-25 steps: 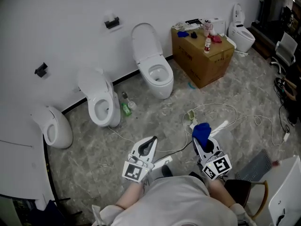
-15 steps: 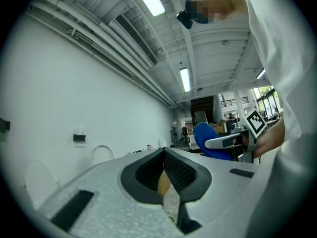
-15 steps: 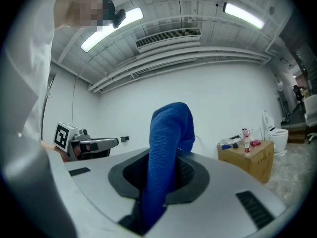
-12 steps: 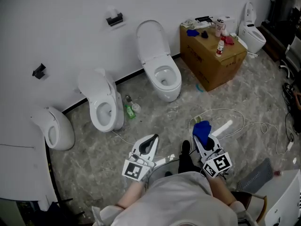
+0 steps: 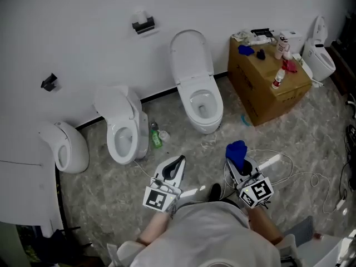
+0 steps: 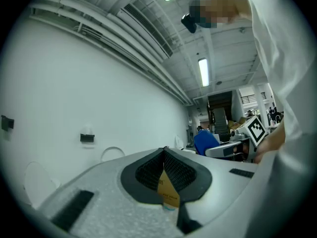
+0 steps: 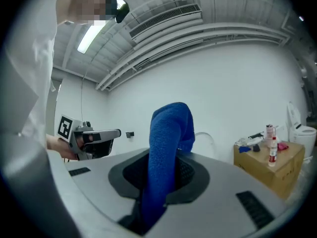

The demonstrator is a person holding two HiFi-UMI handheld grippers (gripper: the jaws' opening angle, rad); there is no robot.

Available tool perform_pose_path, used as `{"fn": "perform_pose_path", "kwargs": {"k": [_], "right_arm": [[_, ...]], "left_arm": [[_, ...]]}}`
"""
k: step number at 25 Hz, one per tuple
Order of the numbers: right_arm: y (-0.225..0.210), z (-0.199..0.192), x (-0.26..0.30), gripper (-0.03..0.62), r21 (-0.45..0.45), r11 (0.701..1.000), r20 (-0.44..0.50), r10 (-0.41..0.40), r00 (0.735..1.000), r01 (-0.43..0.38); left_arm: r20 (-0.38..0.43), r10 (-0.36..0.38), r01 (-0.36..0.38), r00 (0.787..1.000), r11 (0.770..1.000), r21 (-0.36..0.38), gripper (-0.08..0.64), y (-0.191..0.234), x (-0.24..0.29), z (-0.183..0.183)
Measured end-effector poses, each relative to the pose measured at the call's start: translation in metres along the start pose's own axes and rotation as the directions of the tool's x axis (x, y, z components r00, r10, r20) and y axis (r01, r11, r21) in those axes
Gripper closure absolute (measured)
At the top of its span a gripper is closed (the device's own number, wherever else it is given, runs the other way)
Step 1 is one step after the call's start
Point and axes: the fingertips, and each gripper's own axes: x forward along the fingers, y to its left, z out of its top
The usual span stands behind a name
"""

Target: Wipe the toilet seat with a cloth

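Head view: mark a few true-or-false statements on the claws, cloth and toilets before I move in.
The right claw is shut on the blue cloth. True.
The left claw holds a bottle. False: it is shut and empty.
The blue cloth touches the toilet seat. False: it is held clear of it.
The toilet lid beside the cardboard box is up. True.
The green bottle stands on the cardboard box. False: it is on the floor.

Open floor (image 5: 181,143) gives passage to the middle toilet (image 5: 201,107). Cardboard box (image 5: 267,96) stands near its right side. Green bottle (image 5: 157,139) and smaller toilet (image 5: 123,132) stand left. Cables (image 5: 295,168) cross the floor at right.
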Motion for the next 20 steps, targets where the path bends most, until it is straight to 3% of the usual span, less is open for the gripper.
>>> {"fn": "perform_pose_path", "kwargs": {"k": [11,20], "right_arm": [[-0.076,0.010,0.086,0.525,0.012,0.999,-0.025,0.043,0.999,-0.043],[-0.126,0.020,0.202,0.525,0.007,1.000,-0.029,-0.016,0.999,0.016]], "left_arm": [[-0.018,0.054,-0.054,0.998,0.999,-0.003,0.554,0.066,0.087,-0.012],[-0.002,-0.034,0.034,0.999,0.999,-0.026,0.554,0.176,0.179,-0.034]]}}
